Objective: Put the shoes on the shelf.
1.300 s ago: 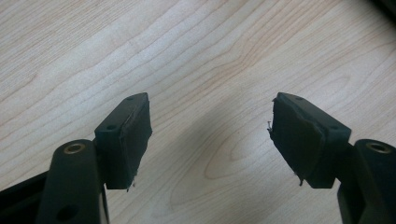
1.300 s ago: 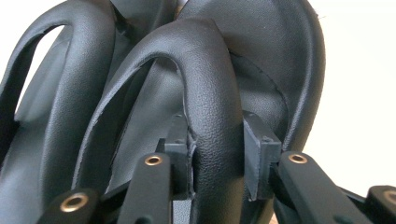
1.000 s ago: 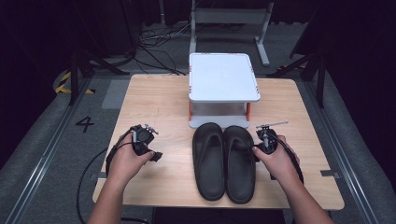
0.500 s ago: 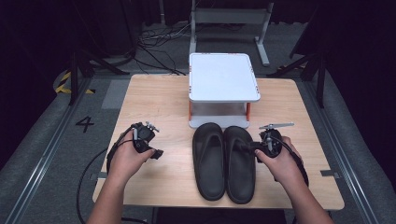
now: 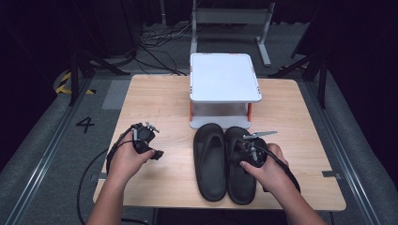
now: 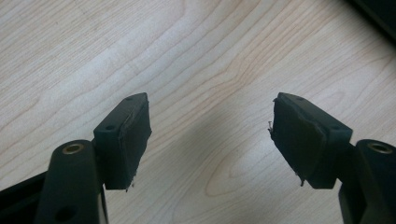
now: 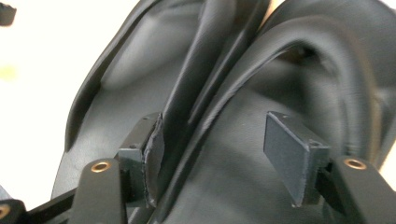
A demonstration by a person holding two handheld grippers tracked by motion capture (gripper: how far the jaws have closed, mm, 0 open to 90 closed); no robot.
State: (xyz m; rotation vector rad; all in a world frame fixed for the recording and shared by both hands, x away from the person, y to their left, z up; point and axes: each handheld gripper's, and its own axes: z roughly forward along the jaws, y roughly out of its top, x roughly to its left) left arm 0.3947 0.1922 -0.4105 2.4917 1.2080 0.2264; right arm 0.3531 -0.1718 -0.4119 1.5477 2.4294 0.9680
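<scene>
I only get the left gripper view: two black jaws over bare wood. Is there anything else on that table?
Observer: Yes, two black slippers lie side by side, to the right of the left gripper.
Operator: What's the other hand up to?
Observer: The right gripper hovers over the right slipper. Its jaws have just been opening, with that slipper's inner rim between them.
Operator: Anything behind the slippers?
Observer: A white two-level stand, just beyond them.
</scene>
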